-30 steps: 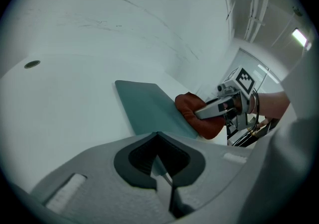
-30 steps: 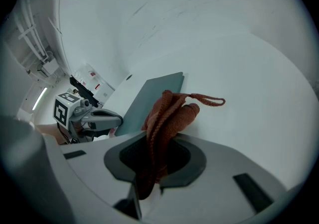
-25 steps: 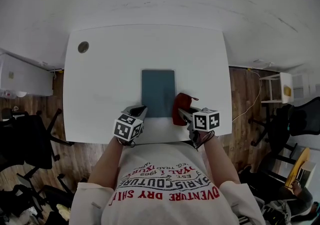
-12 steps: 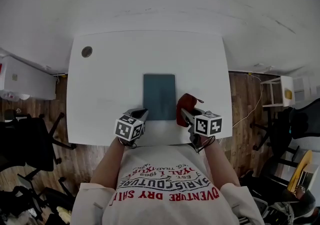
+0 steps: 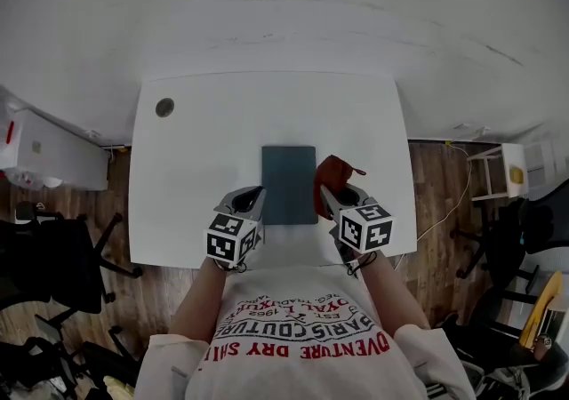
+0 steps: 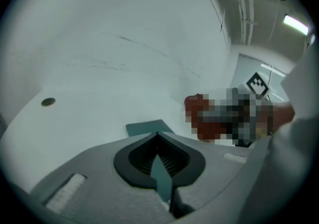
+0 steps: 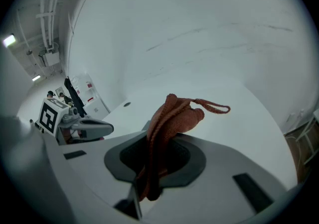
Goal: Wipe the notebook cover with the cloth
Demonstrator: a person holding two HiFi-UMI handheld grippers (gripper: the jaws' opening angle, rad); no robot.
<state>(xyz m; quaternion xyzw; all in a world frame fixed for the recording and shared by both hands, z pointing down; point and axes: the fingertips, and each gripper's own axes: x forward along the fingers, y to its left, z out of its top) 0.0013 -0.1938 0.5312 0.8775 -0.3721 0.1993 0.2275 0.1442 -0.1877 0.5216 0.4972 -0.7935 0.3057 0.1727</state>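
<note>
**Left to right, across a white table [image 5: 191, 167].**

- **Disc.** A small dark round disc [image 5: 164, 108] [image 6: 48, 101] lies on the tabletop, well ahead of the left jaws and off to their left.
- **Left gripper [image 5: 252, 195] [image 6: 157, 136].** The jaws are drawn almost together and the tips meet. Only a thin slit is left between them, and a sliver of teal shows in it (the same colour as the notebook). The tips sit at the notebook's near left corner. Whether they press on the cover cannot be told.
- **Notebook [image 5: 289, 183] [image 6: 148, 127].** It is teal, closed and flat on the table. It lies just ahead of the left jaws and just to the left of the right jaws, between the two grippers.
- **Cloth [image 5: 334, 174] [image 7: 174, 118].** It is red-brown and bunched, with a cord loop trailing from its far end. It is pinched in the right jaws and stands out beyond their tips, just beside the notebook's right edge. Contact with the cover cannot be made out.
- **Right gripper [image 5: 327, 196] [image 7: 149, 141].** The jaws are clamped narrowly on the cloth, which fills the slot between the pads.
</note>
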